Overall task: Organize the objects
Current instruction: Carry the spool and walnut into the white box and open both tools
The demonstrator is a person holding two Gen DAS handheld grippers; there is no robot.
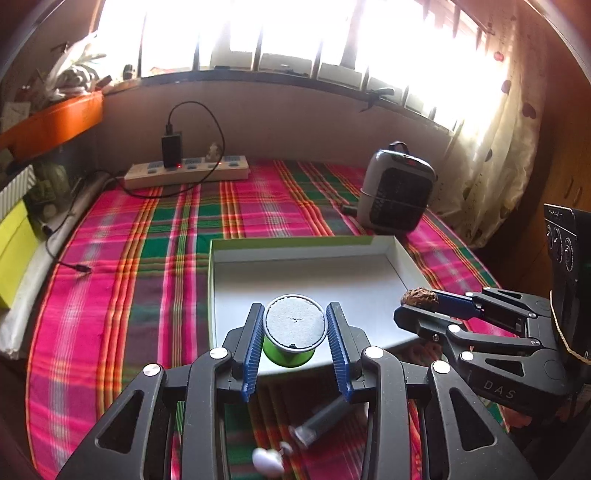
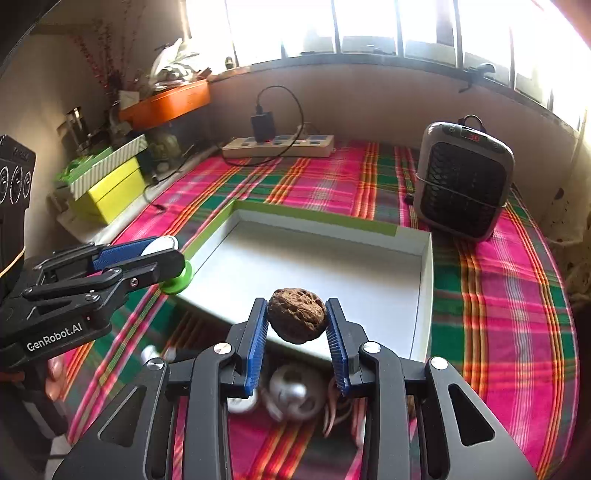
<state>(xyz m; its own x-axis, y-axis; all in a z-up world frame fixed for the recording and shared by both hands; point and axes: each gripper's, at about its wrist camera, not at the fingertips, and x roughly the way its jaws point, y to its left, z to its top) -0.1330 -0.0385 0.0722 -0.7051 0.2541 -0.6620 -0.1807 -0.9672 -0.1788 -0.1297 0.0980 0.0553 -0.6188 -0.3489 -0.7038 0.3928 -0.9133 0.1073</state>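
Nearest the cameras, under the gripper frames, several small things are blurred and half hidden: in the left wrist view a dark tube-like item (image 1: 320, 421) and a white rounded piece (image 1: 266, 459), cut off by the frame; in the right wrist view a silvery round object (image 2: 293, 393) with pale loops beside it, none of which can be identified. At the left edge of that view, fingertips (image 2: 55, 369) of the person are glimpsed under the other tool.

2 grippers are seen, each clenched on 1 thing. The left gripper (image 1: 294, 326) is closed on 1 green capsule (image 1: 291, 332) with a grey foil top, held upright above the near edge of the tray (image 1: 399, 254). The right gripper (image 2: 297, 319) is clamped on 1 brown walnut (image 2: 297, 315), held over the tray's near rim.

1 white tray with green outer walls is laid on the plaid cloth (image 1: 129, 258); its near wall is hidden behind the grippers.

Farther back, 1 small heater (image 2: 463, 181) is stood at the right and 1 power strip (image 1: 186, 171) with 1 black charger plugged in lies near the wall. The window (image 1: 295, 29) is washed out by glare.
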